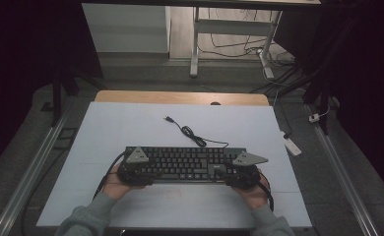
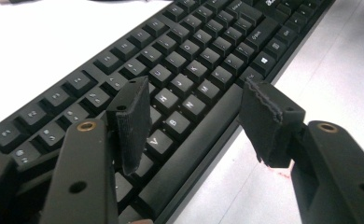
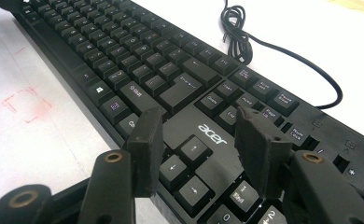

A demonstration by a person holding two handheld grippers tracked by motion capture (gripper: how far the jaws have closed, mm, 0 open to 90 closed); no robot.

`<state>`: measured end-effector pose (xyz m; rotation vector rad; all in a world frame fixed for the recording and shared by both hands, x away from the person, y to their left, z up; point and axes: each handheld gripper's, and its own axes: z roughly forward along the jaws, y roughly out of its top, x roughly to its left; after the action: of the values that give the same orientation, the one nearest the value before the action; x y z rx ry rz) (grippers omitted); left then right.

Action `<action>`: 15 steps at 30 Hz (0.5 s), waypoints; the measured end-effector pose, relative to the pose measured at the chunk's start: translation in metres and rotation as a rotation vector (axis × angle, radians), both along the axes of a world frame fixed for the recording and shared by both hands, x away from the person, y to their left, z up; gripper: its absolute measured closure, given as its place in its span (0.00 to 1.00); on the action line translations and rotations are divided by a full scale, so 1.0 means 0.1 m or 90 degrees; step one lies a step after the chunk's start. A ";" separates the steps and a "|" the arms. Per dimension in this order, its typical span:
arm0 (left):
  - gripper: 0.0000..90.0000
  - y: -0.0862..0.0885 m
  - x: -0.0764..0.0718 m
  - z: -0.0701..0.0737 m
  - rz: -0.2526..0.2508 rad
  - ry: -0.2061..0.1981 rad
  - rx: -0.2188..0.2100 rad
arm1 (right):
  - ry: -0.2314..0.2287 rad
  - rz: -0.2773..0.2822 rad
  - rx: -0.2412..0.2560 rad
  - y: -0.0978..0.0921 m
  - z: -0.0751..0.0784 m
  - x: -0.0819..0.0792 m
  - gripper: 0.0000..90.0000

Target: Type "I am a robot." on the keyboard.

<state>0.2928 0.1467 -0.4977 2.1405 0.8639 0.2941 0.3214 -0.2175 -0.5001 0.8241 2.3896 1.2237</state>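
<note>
Spread fingers of the left gripper (image 2: pixel 194 123) and right gripper (image 3: pixel 203 149) over a black Acer keyboard (image 1: pixel 185 163), cord coiled.

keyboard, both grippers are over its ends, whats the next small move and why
Probably lower both and close them on the front edge of the keyboard. The left gripper stands open above the space bar, the right gripper open above the arrow keys. Neither grips anything yet, so a hold at both ends seems to come first.
</note>
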 end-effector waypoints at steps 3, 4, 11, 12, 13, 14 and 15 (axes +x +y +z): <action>0.51 -0.03 0.00 -0.02 -0.004 0.002 0.004 | -0.001 0.001 -0.001 0.00 0.00 0.00 0.58; 0.53 -0.04 0.00 -0.03 -0.006 0.004 0.006 | 0.000 0.000 0.000 0.00 0.00 0.00 0.58; 0.69 -0.08 0.02 -0.11 -0.016 0.021 0.020 | -0.001 0.001 -0.002 0.00 0.00 0.00 0.58; 0.72 -0.09 0.02 -0.12 -0.017 0.023 0.023 | -0.002 0.001 -0.002 0.00 0.00 0.00 0.58; 0.76 -0.09 0.02 -0.13 -0.017 0.022 0.027 | -0.001 0.002 -0.001 0.00 0.00 0.00 0.58; 0.79 -0.10 0.02 -0.13 -0.018 0.023 0.030 | -0.001 0.002 -0.001 0.00 0.00 0.00 0.58; 0.82 -0.10 0.03 -0.14 -0.020 0.024 0.032 | 0.000 0.002 -0.001 0.00 -0.01 0.00 0.58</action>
<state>0.2956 0.1364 -0.5115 2.2101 0.8519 0.2636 0.3216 -0.2172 -0.5006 0.8197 2.3920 1.2228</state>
